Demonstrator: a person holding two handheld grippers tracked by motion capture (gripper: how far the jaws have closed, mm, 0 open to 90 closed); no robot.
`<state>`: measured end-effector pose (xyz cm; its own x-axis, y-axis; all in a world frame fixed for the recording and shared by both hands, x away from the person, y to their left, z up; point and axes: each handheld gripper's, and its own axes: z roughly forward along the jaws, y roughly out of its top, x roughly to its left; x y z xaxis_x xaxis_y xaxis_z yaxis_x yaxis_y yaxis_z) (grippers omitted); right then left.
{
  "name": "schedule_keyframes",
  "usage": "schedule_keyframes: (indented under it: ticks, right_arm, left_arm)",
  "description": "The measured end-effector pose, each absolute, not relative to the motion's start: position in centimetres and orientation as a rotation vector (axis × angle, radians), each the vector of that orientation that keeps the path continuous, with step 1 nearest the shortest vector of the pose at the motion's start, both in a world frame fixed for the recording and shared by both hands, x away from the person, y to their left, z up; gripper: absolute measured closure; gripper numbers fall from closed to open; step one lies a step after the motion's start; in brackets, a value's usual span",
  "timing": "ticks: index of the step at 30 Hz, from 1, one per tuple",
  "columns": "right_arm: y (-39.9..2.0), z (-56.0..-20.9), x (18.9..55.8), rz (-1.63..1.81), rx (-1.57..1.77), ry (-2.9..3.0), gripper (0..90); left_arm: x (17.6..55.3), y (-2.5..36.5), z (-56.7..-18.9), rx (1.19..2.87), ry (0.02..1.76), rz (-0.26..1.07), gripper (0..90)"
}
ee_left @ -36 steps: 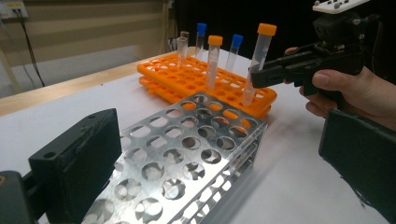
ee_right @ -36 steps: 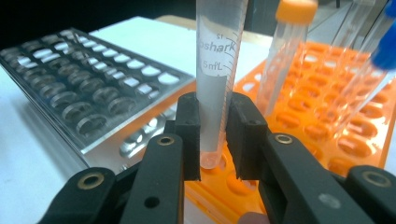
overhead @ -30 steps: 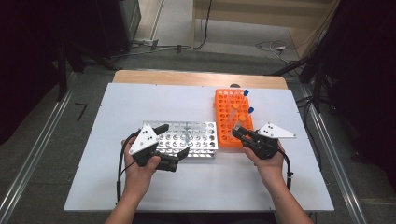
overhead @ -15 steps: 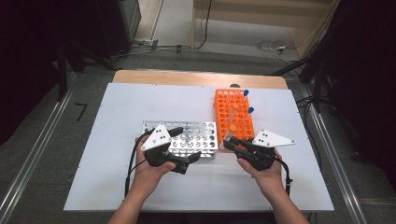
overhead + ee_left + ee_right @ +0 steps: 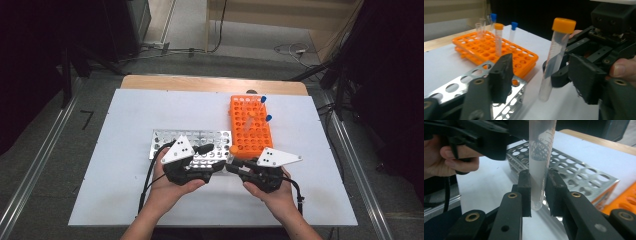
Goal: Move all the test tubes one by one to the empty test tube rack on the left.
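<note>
A clear tube with an orange cap (image 5: pixel 233 151) stands upright just above the table, near the front edge of the metal rack (image 5: pixel 192 140). My right gripper (image 5: pixel 537 173) is shut on the tube (image 5: pixel 539 157), low on its body. My left gripper (image 5: pixel 540 58) faces it from the left. Its jaws have just been closing, and the tube (image 5: pixel 556 57) stands between them with a gap on each side, so no pad presses on it. In the high view, the left gripper (image 5: pixel 212 160) and right gripper (image 5: pixel 234 166) meet tip to tip.
The orange rack (image 5: pixel 250 132) stands behind the grippers to the right, with two blue-capped tubes (image 5: pixel 263 100) and an orange-capped one (image 5: pixel 498 37) in it. The white table (image 5: pixel 125 115) has bare room to the left and along the front.
The left hand moved right and the right hand moved left and nearer the front, so the grippers now meet. The left jaws have narrowed around the tube that the right gripper holds.
</note>
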<state>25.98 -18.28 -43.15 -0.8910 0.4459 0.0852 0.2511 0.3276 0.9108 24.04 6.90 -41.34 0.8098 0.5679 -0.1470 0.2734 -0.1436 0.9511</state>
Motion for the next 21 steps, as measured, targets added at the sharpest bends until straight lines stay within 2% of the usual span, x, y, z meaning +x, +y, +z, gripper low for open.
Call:
schedule_keyframes:
  ticks: [14, 20, 21]
  right_arm:
    - [-16.5, -43.6, 25.0, 1.557, 0.559, 2.482, 73.3]
    - [-16.8, -43.8, 25.2, 1.592, 0.569, 2.486, 71.9]
    - [-16.9, -43.8, 25.3, 1.590, 0.572, 2.484, 67.3]
  left_arm:
    - [24.0, 6.2, -41.6, 1.750, 0.593, 0.203, 70.1]
    - [24.3, 6.7, -41.5, 1.736, 0.613, 0.204, 74.7]
    - [24.3, 6.8, -41.5, 1.730, 0.620, 0.207, 74.7]
